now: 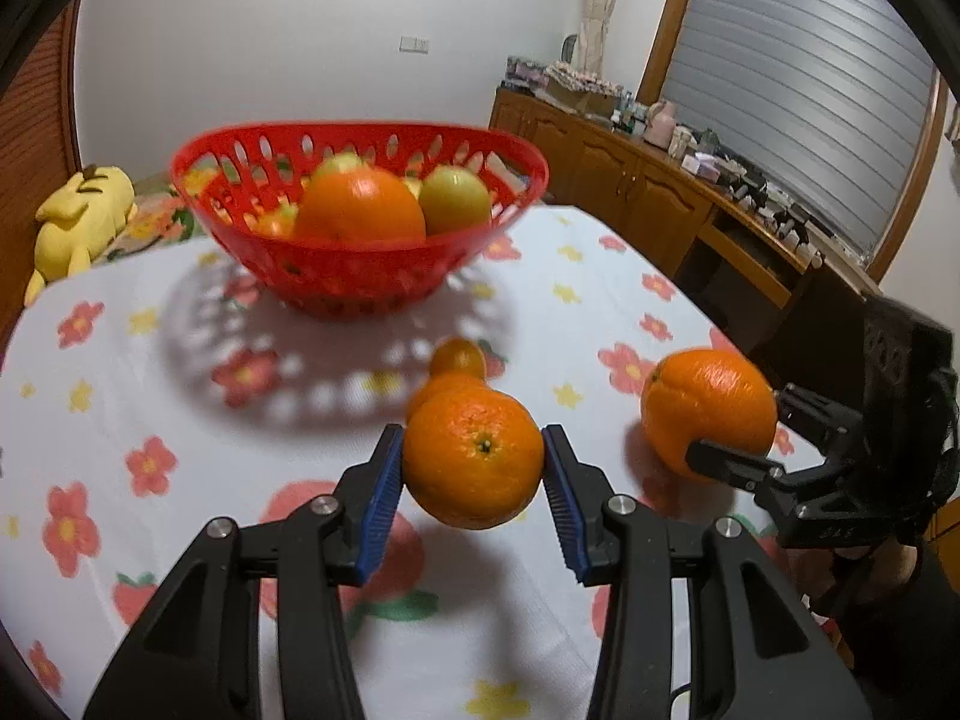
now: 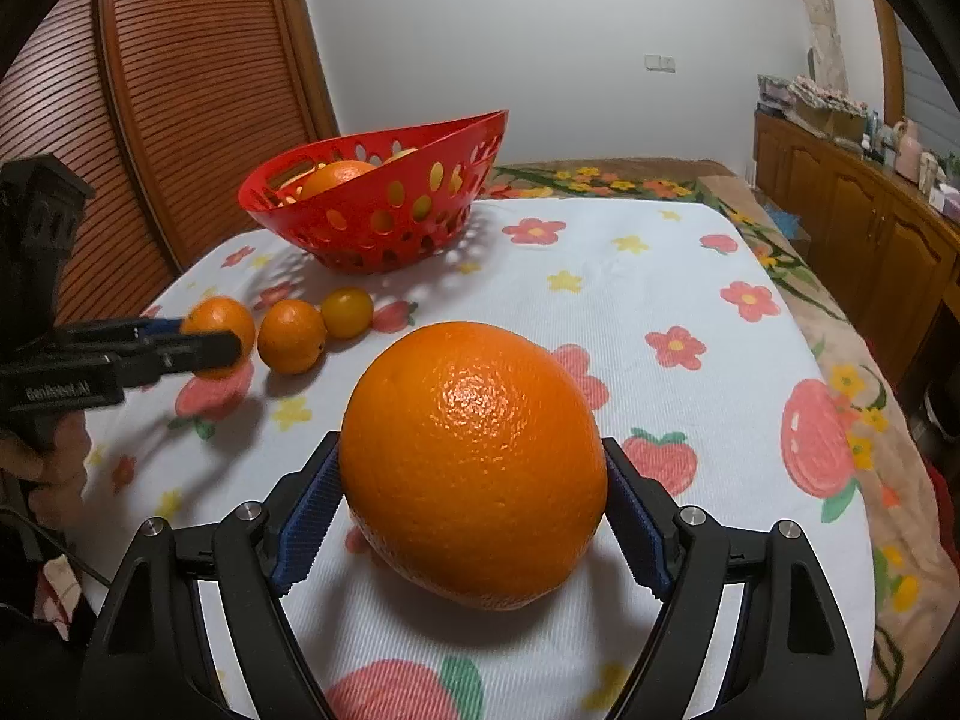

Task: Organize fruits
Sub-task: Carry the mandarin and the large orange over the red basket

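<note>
A white cloth [image 2: 600, 324] printed with red flowers and strawberries covers the counter. A yellow plush toy [image 1: 81, 216] lies at its far edge. Wooden cabinets [image 1: 636, 180] crowded with small clutter line the wall beneath a shuttered window [image 1: 804, 78].

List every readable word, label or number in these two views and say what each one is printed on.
"GenRobot.AI", roughly, letters blurred: white print on the black body of the left gripper, seen in the right wrist view.
Faint marking on the body of the right gripper, left wrist view: too small to read.
Items on the wooden sideboard: labels too blurred to read.
</note>
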Motion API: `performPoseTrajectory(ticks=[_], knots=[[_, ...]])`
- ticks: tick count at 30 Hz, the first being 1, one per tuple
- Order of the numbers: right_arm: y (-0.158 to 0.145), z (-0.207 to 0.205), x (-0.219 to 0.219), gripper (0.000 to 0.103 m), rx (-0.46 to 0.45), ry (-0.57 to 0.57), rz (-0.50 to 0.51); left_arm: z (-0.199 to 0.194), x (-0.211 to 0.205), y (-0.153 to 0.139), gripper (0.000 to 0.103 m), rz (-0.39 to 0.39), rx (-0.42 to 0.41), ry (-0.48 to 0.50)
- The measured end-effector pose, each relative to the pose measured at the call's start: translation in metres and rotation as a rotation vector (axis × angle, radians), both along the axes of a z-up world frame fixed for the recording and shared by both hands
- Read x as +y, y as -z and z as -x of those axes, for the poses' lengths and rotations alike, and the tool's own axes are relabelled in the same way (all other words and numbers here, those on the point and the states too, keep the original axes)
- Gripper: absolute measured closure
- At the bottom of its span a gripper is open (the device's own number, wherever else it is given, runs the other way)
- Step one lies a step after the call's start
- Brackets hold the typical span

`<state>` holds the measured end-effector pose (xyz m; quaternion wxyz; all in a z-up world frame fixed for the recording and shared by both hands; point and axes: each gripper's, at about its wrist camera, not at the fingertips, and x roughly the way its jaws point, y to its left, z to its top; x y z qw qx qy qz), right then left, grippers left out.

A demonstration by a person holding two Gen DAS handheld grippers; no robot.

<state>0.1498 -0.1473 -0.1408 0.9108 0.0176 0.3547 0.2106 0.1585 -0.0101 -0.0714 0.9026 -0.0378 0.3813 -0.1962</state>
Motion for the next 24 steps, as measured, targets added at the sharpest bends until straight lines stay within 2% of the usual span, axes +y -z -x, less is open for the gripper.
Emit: performPoseTrajectory(ticks=[5,14,24], knots=[[-0.007,-0.004,0.000,0.020,0.002,-0.018,-0.003,-0.002,0.008,-0.019,0.060,-0.006,-0.047,-0.014],[-0.057,-0.021,0.009,0.020,-0.081,-0.065,-0.020,-0.014,0.026,-0.055,0.059,-0.004,-0.132,-0.044],[-0.097,-0.060,0.034,0.020,-0.136,-0.134,0.020,-0.047,0.042,-0.065,0.059,-0.018,-0.151,-0.072]])
